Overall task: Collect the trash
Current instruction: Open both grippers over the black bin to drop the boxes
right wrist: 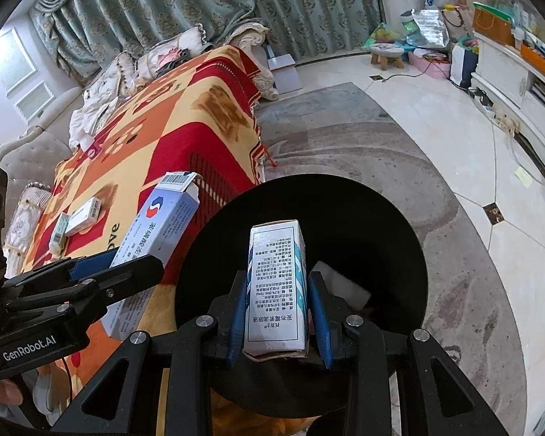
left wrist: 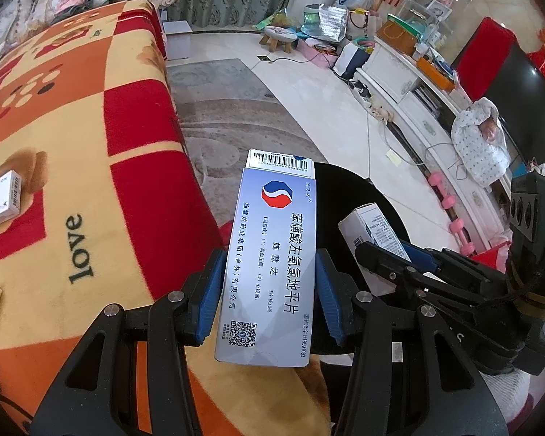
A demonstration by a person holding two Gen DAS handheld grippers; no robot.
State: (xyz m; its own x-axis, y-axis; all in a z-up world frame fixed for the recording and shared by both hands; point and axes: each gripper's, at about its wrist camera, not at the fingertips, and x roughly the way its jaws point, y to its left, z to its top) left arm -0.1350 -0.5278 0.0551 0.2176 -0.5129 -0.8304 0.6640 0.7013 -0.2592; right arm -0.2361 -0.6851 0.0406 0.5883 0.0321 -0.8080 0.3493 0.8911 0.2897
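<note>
Hidden or cut off: we see the black bin [right wrist: 301, 290] only in part in both views; its near rim is covered by the right gripper's frame. Inside it a white object [right wrist: 345, 283] shows at right of centre, half behind the held box, and we cannot tell what it is.
Left gripper [left wrist: 269, 283]: at lower centre of the left wrist view, tilted downward, its blue pads [left wrist: 210, 290] clamped on the two long edges of the pale blue medicine box [left wrist: 269, 254], which stands lengthwise, barcode flap at the far end, over the edge where blanket meets bin.
Right gripper [right wrist: 278, 309]: at lower centre of the right wrist view, tilted downward, jaws pressed on the sides of the white and teal carton [right wrist: 276, 283], held over the bin's dark mouth.
Hand: a fingertip [right wrist: 3, 396] shows at lower left of the right wrist view, under the left gripper's body.
Boxes counted: we count two held, one per gripper; two more small boxes [right wrist: 83, 214] lie side by side on the red and orange blanket [right wrist: 185, 109], left of centre.
Bins: one.
</note>
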